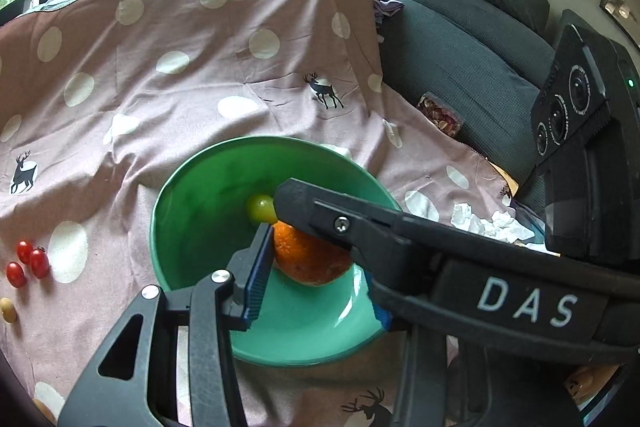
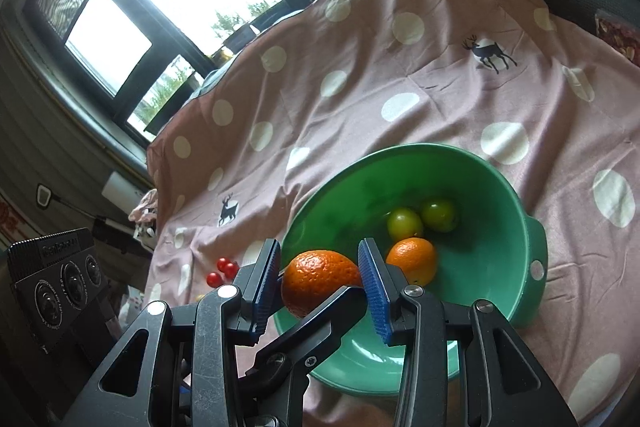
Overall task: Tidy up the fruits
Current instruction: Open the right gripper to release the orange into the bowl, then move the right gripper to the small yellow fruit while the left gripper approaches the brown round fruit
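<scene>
An orange (image 2: 316, 279) hangs over the near rim of the green bowl (image 2: 500, 227), clamped between the blue pads of my right gripper (image 2: 320, 251). My left gripper (image 1: 312, 247) closes on the same orange (image 1: 308, 263) from another side. Its left pad (image 1: 258, 271) presses the peel, while its right pad is mostly hidden behind the right gripper's finger (image 1: 360, 223). Inside the bowl (image 1: 192, 227) lie a second orange (image 2: 412, 259) and two green fruits (image 2: 404, 223). Three cherry tomatoes (image 1: 28, 263) rest on the cloth left of the bowl.
A pink cloth (image 1: 180, 75) with white dots and deer covers the surface. A small yellowish fruit (image 1: 8, 309) lies near the tomatoes. A dark grey sofa (image 1: 460, 47) stands at the right, with crumpled tissue (image 1: 488, 223) and a snack packet (image 1: 440, 115) on it. Windows are behind.
</scene>
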A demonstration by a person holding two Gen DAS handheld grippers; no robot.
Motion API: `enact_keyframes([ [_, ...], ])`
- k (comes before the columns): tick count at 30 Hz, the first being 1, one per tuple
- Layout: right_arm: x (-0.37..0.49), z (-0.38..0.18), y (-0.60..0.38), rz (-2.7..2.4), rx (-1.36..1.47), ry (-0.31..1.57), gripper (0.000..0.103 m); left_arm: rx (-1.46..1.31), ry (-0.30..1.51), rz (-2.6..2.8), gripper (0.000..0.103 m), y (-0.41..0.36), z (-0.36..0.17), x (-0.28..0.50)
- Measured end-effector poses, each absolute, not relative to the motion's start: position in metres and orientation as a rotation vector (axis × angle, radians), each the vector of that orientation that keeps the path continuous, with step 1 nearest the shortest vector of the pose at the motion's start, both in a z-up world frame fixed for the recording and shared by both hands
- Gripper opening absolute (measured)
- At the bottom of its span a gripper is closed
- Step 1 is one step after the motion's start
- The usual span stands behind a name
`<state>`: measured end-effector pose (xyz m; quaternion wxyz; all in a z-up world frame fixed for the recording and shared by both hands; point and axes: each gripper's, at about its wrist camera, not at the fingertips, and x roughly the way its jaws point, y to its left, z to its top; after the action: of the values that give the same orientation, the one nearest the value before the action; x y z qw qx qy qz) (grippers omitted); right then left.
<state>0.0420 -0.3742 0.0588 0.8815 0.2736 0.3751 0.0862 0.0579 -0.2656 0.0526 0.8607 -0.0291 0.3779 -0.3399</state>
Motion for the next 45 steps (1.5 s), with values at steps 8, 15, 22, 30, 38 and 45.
enact_keyframes([
  [8,0.047,0.044,-0.385,0.128,0.562,0.839,0.044,-0.107,0.862,-0.748,0.042,-0.276,0.035,0.067],
  [15,0.053,0.034,-0.382,0.086,0.529,0.89,0.044,-0.141,0.902,-0.748,0.042,-0.278,0.021,0.072],
  [22,0.055,0.032,-0.379,0.066,0.505,0.916,0.044,-0.139,0.914,-0.746,0.042,-0.279,0.016,0.074],
  [30,0.051,0.043,-0.372,0.035,0.464,0.879,0.054,-0.123,0.851,-0.718,0.042,-0.257,0.031,0.06],
  [38,0.045,0.066,-0.351,0.079,0.427,0.792,0.069,-0.159,0.799,-0.532,0.045,-0.178,0.055,0.044],
  [45,0.049,0.076,-0.304,0.224,0.377,0.777,0.072,-0.208,0.722,-0.27,0.058,-0.089,0.07,0.02],
])
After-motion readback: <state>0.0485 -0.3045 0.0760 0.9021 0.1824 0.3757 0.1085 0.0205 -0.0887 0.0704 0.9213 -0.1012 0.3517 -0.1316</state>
